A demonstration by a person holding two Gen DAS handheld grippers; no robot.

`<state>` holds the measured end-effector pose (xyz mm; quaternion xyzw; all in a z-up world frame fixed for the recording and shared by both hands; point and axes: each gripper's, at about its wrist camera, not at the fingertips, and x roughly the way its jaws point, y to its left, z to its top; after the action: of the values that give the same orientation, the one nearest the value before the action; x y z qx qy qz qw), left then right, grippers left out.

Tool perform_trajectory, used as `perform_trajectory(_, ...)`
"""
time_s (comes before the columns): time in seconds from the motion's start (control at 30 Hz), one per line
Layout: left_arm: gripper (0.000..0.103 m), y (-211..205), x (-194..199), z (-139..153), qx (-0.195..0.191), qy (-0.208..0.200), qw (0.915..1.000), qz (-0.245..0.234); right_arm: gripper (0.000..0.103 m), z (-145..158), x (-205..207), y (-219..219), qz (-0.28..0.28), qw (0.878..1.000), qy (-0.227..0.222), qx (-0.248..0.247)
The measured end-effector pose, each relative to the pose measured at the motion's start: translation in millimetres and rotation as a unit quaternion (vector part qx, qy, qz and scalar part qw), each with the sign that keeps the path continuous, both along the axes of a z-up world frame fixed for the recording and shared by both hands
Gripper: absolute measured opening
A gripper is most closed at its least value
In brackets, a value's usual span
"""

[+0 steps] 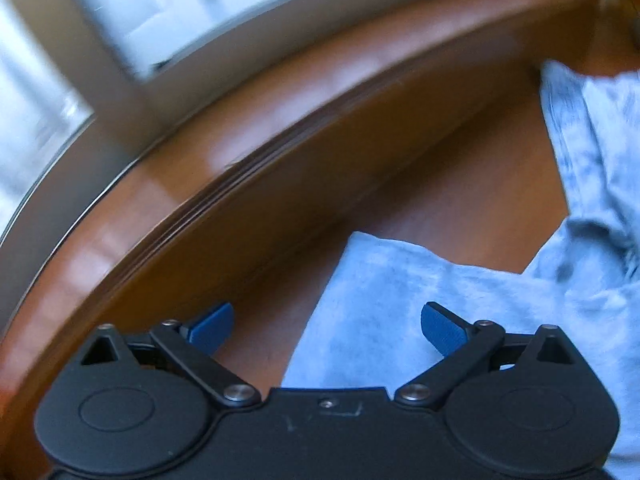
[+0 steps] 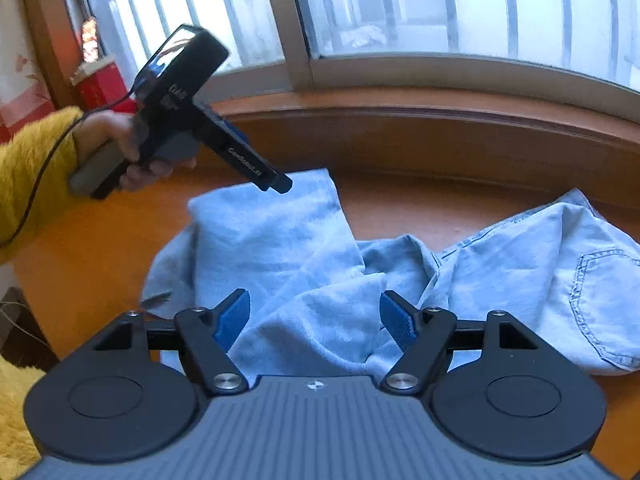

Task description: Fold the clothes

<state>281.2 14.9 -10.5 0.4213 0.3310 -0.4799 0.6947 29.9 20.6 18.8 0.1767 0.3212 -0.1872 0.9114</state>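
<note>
A glossy orange-brown wooden surface [image 2: 100,248] carries one crumpled pair of light-blue jeans [image 2: 520,272].

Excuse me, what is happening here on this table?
A person is folding light blue jeans that lie crumpled on an orange wooden table by a window. The left hand-held gripper hovers open over one leg end. The right hand-held gripper is open too, above the bunched middle. Neither holds cloth, and the jeans are not yet folded.
</note>
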Motion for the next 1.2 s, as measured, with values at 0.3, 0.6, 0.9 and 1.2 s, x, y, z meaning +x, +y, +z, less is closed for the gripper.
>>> perform_trajectory(0.3,0.092,-23.4,18.3,-31.5,0.022,0.085,0.9950,-0.048,0.075,-17.5,27.9,-6.8,-0.063,0.997,0.035,0.018)
perform_trajectory(0.6,0.006,28.6,22.5,19.7,-0.105,0.169,0.9800,-0.010,0.075,-12.5,24.3,3.5,-0.077,0.995,0.061,-0.002)
perform_trajectory(0.9,0.006,160.0,-14.5,166.8,-0.284,0.104,0.9520,0.050,0.075,9.5,-0.6,22.8,-0.069,0.996,0.015,-0.047)
perform_trajectory(1.2,0.008,294.7,-87.6,148.9,-0.261,0.072,0.9307,0.246,0.075,1.5,-15.4,32.2,0.013,0.999,0.004,-0.035)
